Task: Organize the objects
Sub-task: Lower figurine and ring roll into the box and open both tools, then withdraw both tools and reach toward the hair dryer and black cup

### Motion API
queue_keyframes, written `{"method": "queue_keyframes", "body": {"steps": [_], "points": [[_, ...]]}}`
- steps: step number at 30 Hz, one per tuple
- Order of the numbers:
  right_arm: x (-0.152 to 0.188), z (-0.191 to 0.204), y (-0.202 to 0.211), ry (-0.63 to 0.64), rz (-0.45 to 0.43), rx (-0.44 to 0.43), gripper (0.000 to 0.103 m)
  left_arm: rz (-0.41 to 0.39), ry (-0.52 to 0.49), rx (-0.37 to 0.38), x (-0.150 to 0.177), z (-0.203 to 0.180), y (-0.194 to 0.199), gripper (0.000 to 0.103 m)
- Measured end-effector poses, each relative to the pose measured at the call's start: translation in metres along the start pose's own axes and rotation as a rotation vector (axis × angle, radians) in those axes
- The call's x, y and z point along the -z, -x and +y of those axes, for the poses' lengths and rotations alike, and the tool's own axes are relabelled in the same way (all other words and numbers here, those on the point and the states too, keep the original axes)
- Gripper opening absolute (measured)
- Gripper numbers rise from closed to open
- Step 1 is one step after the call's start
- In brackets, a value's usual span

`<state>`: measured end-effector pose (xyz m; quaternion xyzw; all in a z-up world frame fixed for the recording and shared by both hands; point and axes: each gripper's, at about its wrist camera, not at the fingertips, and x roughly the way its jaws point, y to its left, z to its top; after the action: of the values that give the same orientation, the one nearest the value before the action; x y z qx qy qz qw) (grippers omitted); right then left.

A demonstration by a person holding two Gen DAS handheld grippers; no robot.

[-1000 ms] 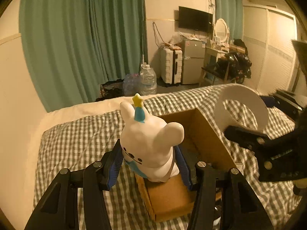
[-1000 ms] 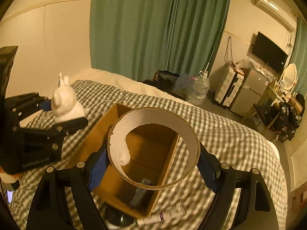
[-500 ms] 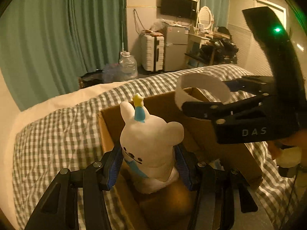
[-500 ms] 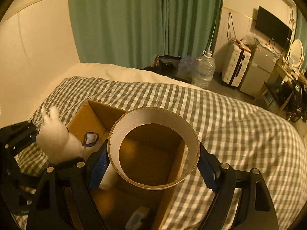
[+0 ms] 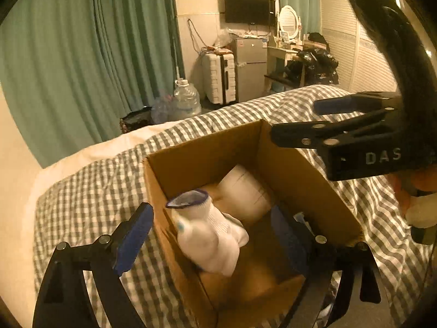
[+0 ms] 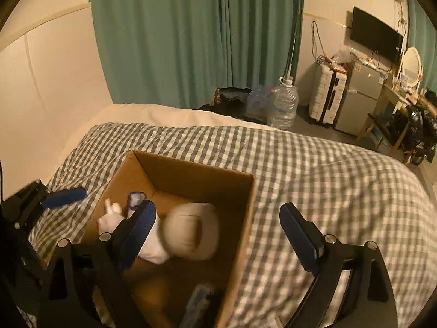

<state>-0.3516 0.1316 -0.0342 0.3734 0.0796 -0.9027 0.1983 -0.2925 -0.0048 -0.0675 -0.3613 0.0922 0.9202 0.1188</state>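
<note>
Both grippers are hanging over an open cardboard box (image 5: 306,180) that is sitting on a bed covered with a grey-and-white checked blanket (image 6: 314,164). The left gripper (image 5: 215,232) is holding its blue-padded fingers (image 5: 133,232) spread wide apart, gripping nothing, with one finger outside the box's left wall and the other inside the box. Between them, a white rabbit figurine (image 5: 210,235) is lying tipped over inside the box near its left wall, its hollow dark-rimmed base turned up and toward the far side; it appears motion-blurred. Just to the right of it and farther back, a white tape roll (image 5: 245,191) is resting on the box floor against the far wall. In the right wrist view, the right gripper (image 6: 218,232) is also standing with its fingers (image 6: 299,235) wide apart and empty, the left one above the box interior and the right one above the blanket outside the right wall. Below it the roll (image 6: 191,232) is looking blurred, with the figurine (image 6: 109,218) to its left. A dark object, too blurred to identify, is lying at the near end of the box. Green curtains (image 6: 191,41), a water jug (image 6: 282,106) and a white suitcase (image 6: 327,95) are standing well beyond the bed.
</note>
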Motion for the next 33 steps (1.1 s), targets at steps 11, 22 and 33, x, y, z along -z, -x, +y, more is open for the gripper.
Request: {"method": "queue_keyframes", "body": {"steps": [11,22,33], "points": [[0.013,0.009,0.108,0.06,-0.046,0.087,0.092,-0.057,0.003,-0.104,-0.001,-0.018,0.09,0.099],[0.043,0.046,0.196,0.126,-0.097,0.128,0.092,-0.112,0.011,-0.17,0.014,-0.031,0.18,0.101],[0.075,0.061,0.233,0.116,-0.127,0.157,0.092,-0.14,0.187,-0.299,0.04,-0.027,0.208,0.102]]}}
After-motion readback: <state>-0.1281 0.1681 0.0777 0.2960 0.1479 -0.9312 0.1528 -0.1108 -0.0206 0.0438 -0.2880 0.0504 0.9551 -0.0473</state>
